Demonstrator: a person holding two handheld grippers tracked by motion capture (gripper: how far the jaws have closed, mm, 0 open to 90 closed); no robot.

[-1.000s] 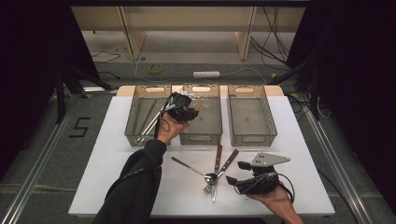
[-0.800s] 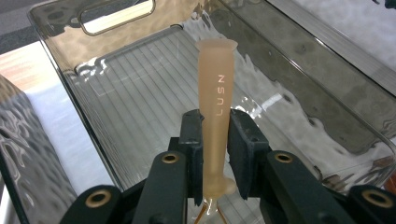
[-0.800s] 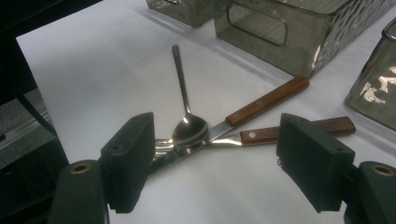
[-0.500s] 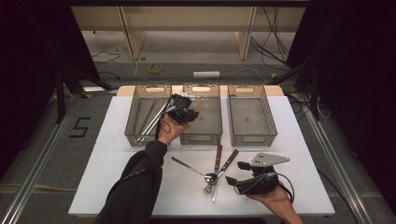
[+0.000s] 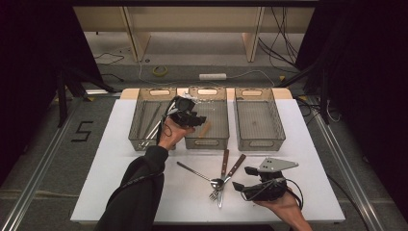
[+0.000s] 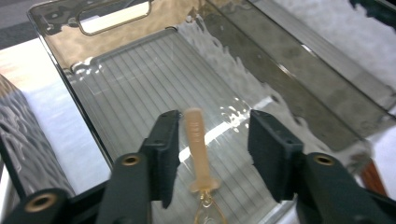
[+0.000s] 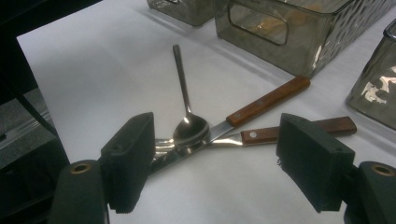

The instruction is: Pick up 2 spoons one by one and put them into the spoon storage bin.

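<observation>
Left tool (image 6: 210,154) just spread, dropping the tan-handled piece (image 6: 196,144) into the middle clear bin (image 6: 116,56) (lift away straight up).

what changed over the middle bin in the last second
The left gripper has just been opening its jaws over the middle bin, and the pale-handled utensil now lies between them, free of the pads, on the bin floor. The right gripper stayed open and in place before the crossed cutlery on the table.
</observation>
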